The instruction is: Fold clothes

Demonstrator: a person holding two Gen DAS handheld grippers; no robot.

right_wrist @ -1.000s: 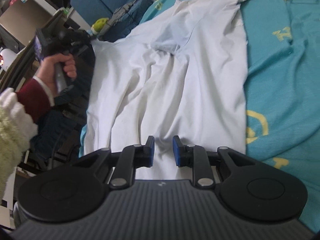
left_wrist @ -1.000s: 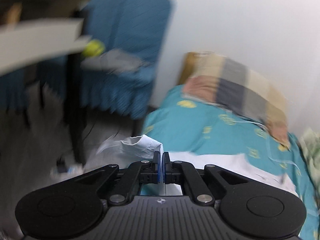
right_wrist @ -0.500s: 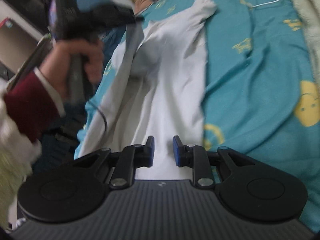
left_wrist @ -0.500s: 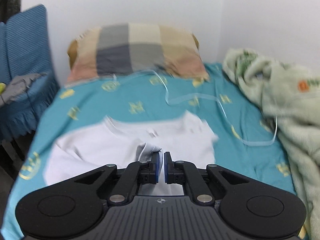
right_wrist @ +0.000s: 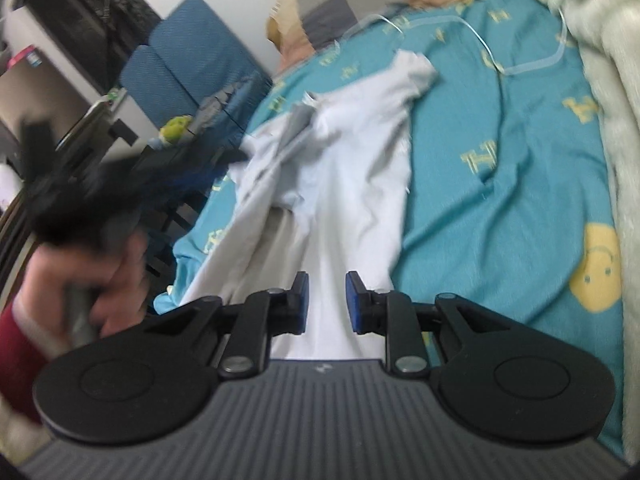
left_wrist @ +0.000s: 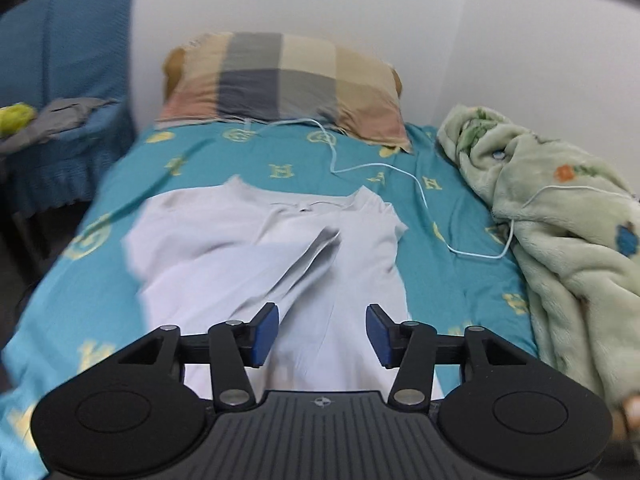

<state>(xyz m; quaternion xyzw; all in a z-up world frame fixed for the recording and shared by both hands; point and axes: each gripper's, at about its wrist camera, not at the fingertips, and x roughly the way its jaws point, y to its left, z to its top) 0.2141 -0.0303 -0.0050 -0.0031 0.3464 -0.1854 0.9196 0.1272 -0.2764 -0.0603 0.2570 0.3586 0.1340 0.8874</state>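
Observation:
A white T-shirt (left_wrist: pixel 240 264) lies on the teal bedsheet (left_wrist: pixel 448 280), its left side folded over the middle with the sleeve pointing toward the collar. It also shows in the right wrist view (right_wrist: pixel 352 168). My left gripper (left_wrist: pixel 322 334) is open and empty above the shirt's lower part. In the right wrist view it is a dark blur (right_wrist: pixel 120 184) held by a hand at the left. My right gripper (right_wrist: pixel 326 304) is open with a narrow gap, empty, just above the shirt's hem end.
A checked pillow (left_wrist: pixel 280 80) lies at the head of the bed. A green fleece blanket (left_wrist: pixel 560 232) is heaped along the right side. A thin white cable (left_wrist: pixel 420 188) trails across the sheet. A blue chair (left_wrist: pixel 60 60) holding grey cloth stands left of the bed.
My left gripper carried the shirt's left side over the middle, then opened and let it go. The right gripper's gap widened slightly and its view tilted toward the bed's head.

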